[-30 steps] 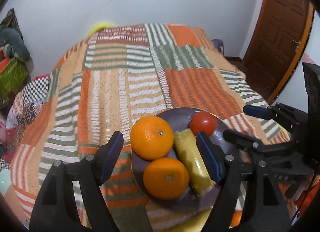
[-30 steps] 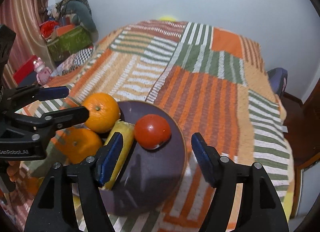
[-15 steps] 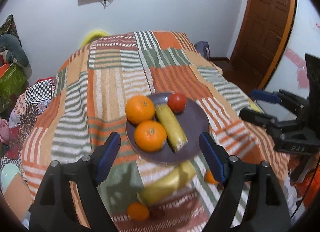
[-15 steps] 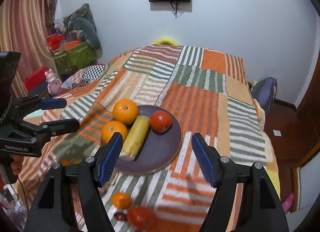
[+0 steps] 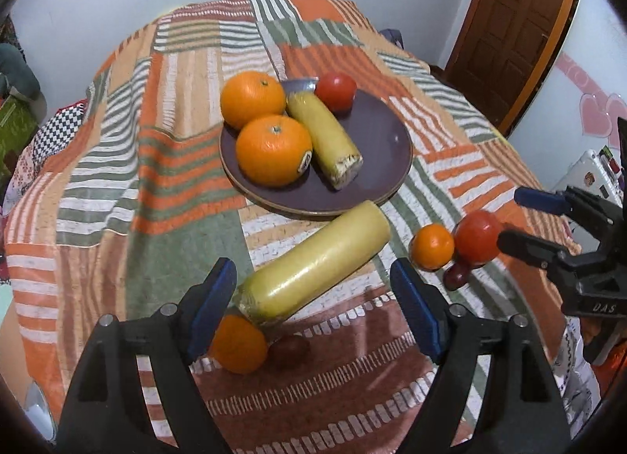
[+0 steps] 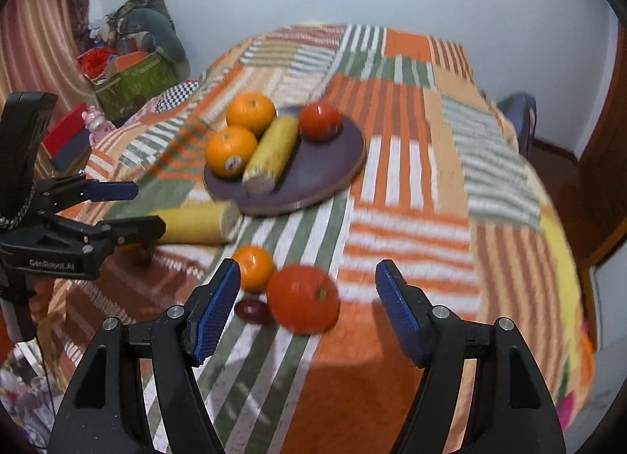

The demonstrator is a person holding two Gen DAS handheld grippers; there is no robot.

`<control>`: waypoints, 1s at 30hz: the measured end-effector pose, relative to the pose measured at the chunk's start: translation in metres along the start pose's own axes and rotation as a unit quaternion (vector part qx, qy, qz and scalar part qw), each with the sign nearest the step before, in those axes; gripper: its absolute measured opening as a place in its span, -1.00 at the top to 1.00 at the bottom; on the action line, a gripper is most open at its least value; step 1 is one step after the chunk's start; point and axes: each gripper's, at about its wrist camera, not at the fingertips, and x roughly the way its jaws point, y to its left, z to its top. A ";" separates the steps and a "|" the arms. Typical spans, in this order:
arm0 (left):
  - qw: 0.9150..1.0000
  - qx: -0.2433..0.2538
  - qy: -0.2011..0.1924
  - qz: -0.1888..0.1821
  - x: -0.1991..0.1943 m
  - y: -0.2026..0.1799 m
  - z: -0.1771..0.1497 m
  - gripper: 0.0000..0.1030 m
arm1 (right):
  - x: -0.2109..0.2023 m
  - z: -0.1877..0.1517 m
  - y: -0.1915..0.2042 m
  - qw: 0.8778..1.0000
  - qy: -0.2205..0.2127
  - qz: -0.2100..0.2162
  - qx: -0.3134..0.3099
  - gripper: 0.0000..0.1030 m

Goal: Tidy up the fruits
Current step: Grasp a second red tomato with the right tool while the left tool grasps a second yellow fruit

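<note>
**A:** What lies on the bed [image 5: 184, 74] at this moment?

**B:** A dark purple plate [image 5: 376, 164] rests on the striped patchwork blanket [image 6: 411, 164]. It carries two oranges [image 5: 273, 150], a short yellow wrapped roll [image 5: 324, 136] and a red tomato [image 5: 336, 86]. The roll lies between the oranges and the tomato.

**A:** And off the plate?

**B:** A longer yellow roll [image 5: 313, 264] lies just in front of the plate's near rim. A small orange [image 5: 238, 343] and a dark red fruit [image 5: 288, 350] sit by its near end. To the right, a second small orange [image 6: 252, 266], a loose tomato [image 6: 303, 299] and another dark red fruit [image 6: 252, 310] form a close cluster.

**A:** How do the fingers stand?

**B:** The left gripper [image 5: 313, 309] is spread wide and empty, its fingers either side of the long roll's near end without touching it. The right gripper [image 6: 307, 311] is likewise released; the loose tomato sits between its fingers, apart from both pads.

**A:** What differs from half a second ago?

**B:** Both cameras have come lower and nearer to the loose fruit. The left gripper, earlier centred on the plate, now frames the long roll. The right gripper, earlier framing the plate, now frames the loose tomato. The plate's contents are unchanged.
</note>
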 end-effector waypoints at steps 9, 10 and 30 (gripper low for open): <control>0.998 0.047 0.033 0.003 0.041 -0.008 0.008 -0.57 | 0.022 -0.013 -0.003 0.999 0.029 0.012 0.013 -0.33; 0.998 0.051 0.040 -0.001 0.046 -0.008 0.009 -0.58 | 0.024 -0.014 -0.003 0.999 0.031 0.012 0.011 -0.33; 0.999 0.052 -0.005 0.010 0.032 0.003 0.020 0.14 | 0.022 -0.016 -0.011 0.997 0.033 0.053 0.035 0.15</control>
